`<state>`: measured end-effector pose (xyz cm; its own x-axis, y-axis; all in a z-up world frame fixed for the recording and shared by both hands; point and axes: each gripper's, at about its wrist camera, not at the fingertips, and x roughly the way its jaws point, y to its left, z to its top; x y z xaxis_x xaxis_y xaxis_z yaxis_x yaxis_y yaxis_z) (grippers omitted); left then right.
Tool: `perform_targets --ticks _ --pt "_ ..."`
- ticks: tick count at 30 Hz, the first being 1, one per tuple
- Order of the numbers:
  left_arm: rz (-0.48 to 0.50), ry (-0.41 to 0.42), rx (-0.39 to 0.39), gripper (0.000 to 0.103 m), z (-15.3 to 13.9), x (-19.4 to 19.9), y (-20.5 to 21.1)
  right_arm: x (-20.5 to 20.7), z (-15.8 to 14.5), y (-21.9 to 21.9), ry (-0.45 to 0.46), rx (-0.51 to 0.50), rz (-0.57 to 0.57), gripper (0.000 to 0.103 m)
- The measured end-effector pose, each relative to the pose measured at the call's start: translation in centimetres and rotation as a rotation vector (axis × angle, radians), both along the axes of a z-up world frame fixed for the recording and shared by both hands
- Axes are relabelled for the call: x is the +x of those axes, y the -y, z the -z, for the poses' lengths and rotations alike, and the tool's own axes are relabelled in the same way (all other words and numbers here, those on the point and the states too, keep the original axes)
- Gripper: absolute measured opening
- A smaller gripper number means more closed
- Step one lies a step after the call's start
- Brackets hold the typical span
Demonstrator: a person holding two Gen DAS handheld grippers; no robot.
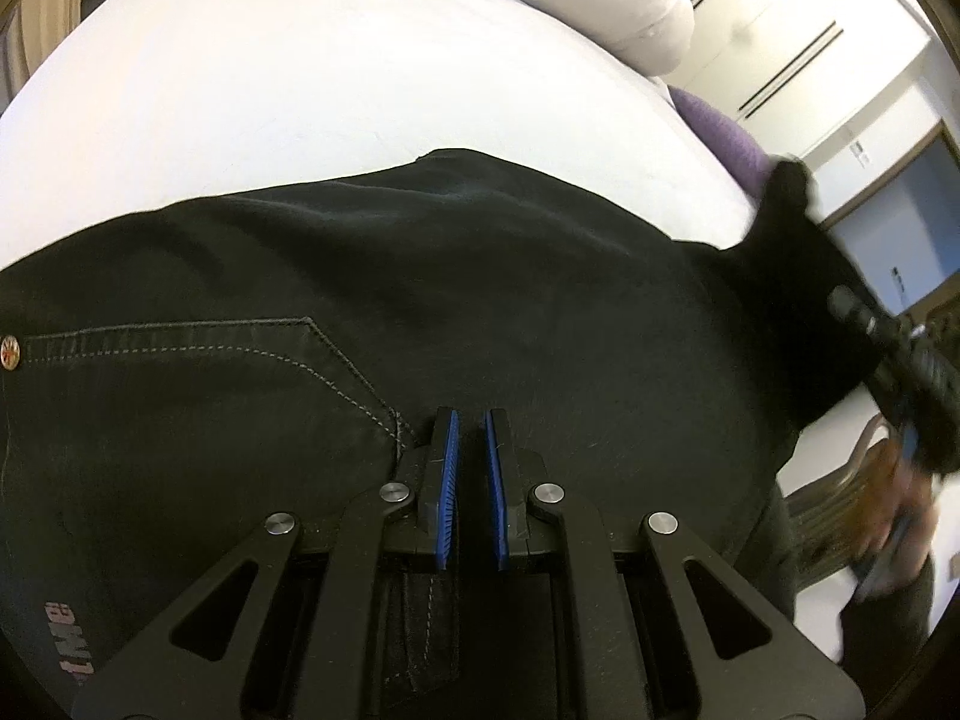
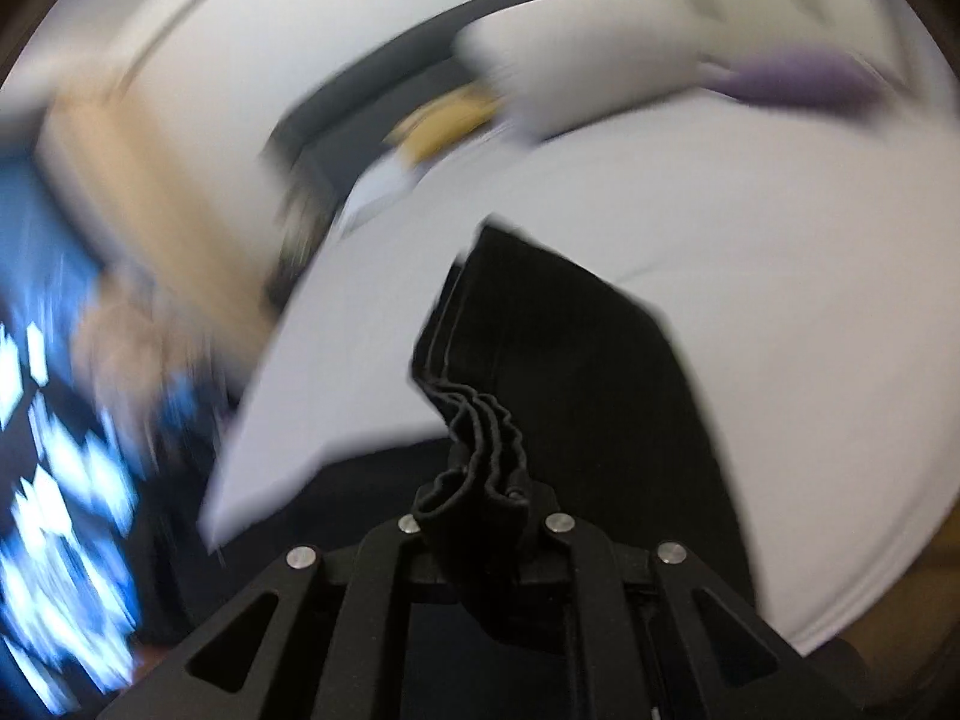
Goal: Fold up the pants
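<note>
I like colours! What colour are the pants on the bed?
Black pants, with pale stitching; clearest in the left wrist view.

Only one print in sight: pale pink block lettering on the black pants [image 1: 420, 276], low at the left edge of the left wrist view, turned sideways and cut by the frame. Cannot be read with any certainty. Copper rivet [image 1: 11, 353] near the pocket seam bears a small mark, too small to make out. Right wrist view too blurred for any text.
</note>
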<state>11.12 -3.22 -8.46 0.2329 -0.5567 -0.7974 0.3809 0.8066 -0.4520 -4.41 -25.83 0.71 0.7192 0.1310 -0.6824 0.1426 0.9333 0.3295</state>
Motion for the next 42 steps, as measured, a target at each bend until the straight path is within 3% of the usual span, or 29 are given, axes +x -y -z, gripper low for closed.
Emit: perform_targets --ticks 4,7,9,11,13,14,17,21,25,27,28,29,32,42 --pt "-0.032 -0.033 -0.052 0.009 -0.2 0.1 -0.9 2.4 5.5 -7.1 -0.17 -0.176 -0.115 0.011" --pt "-0.057 -0.056 -0.09 0.012 -0.6 0.1 -2.0 1.9 6.2 -8.0 -0.153 -0.225 -0.106 0.011" --pt "-0.073 -0.075 -0.135 0.027 -0.9 0.2 -2.6 1.5 5.4 -8.4 -0.149 -0.245 -0.109 0.011" --pt "-0.091 -0.098 -0.204 0.072 -1.3 0.3 -3.0 1.1 4.2 -9.2 -0.117 -0.273 -0.11 0.011" --pt "-0.114 -0.093 -0.237 0.093 -2.2 0.4 -3.1 0.8 2.7 -9.9 -0.079 -0.282 -0.122 0.011" --pt "-0.117 -0.095 -0.254 0.094 -2.6 0.5 -3.1 0.4 1.9 -10.7 -0.059 -0.284 -0.13 0.011" --pt "-0.12 -0.147 -0.313 0.094 -2.9 1.2 -3.2 -0.5 0.1 -13.6 -0.006 -0.313 -0.184 0.011" --pt "-0.126 -0.223 -0.366 0.094 -2.7 2.5 -3.0 -0.9 0.1 -17.5 0.008 -0.36 -0.277 0.011" --pt "-0.115 -0.257 -0.297 0.089 -2.1 4.1 -3.1 -1.1 1.0 -19.1 -0.015 -0.371 -0.332 0.011" --pt "-0.085 -0.271 -0.26 0.063 -1.8 4.7 -2.9 -0.9 1.4 -19.5 -0.031 -0.378 -0.343 0.011" --pt "-0.074 -0.279 -0.241 0.039 -1.6 5.0 -2.6 -0.9 1.5 -19.5 -0.036 -0.376 -0.344 0.011" --pt "-0.064 -0.284 -0.222 0.028 -1.4 5.2 -2.4 -0.6 1.6 -19.6 -0.043 -0.375 -0.347 0.011" --pt "-0.059 -0.246 -0.156 0.019 -1.0 5.3 -1.8 -0.6 2.0 -19.8 -0.058 -0.378 -0.36 0.012" --pt "-0.077 -0.191 -0.079 0.018 0.0 4.4 -2.4 -0.7 4.3 -21.1 -0.094 -0.369 -0.411 0.018"
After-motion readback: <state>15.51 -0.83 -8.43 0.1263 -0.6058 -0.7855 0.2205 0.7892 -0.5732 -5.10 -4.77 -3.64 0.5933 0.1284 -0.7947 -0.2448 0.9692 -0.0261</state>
